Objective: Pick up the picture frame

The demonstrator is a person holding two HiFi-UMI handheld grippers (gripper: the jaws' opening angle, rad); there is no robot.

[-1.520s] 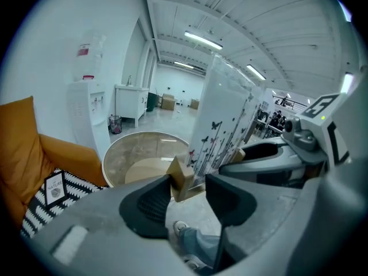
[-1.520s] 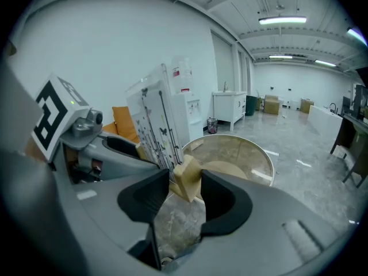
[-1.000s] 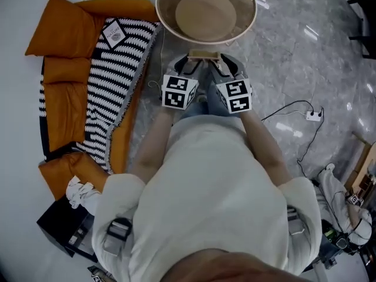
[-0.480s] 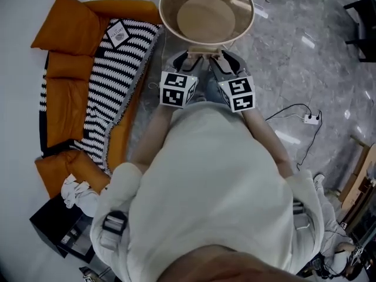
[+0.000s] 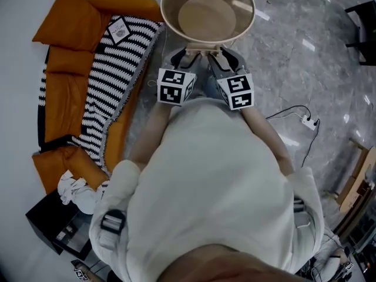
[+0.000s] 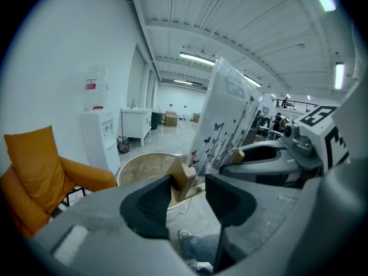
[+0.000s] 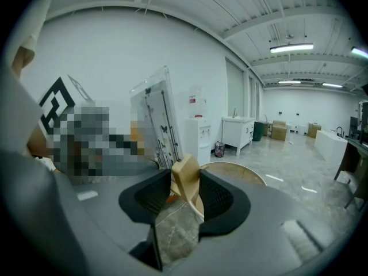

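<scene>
The picture frame is a clear panel (image 6: 225,117) printed with butterflies, standing in a pale wooden base (image 5: 204,54). It hangs in the air between my two grippers, just in front of the round table (image 5: 170,23). My left gripper (image 5: 188,58) is shut on the base's left end (image 6: 183,180). My right gripper (image 5: 221,58) has the base's right end (image 7: 187,180) between its pads, which press on it while the jaws are closing. The panel (image 7: 158,125) rises upright, tilted slightly. The person's body hides everything below the grippers in the head view.
An orange armchair (image 5: 64,69) with a striped black-and-white blanket (image 5: 111,81) lies to the left. A cable and power strip (image 5: 305,121) are on the marble floor at right. A black box (image 5: 50,222) sits at lower left. A water dispenser (image 6: 98,131) stands by the wall.
Both grippers, still holding the frame, have risen a little and sit slightly nearer the round table's rim in the head view.
</scene>
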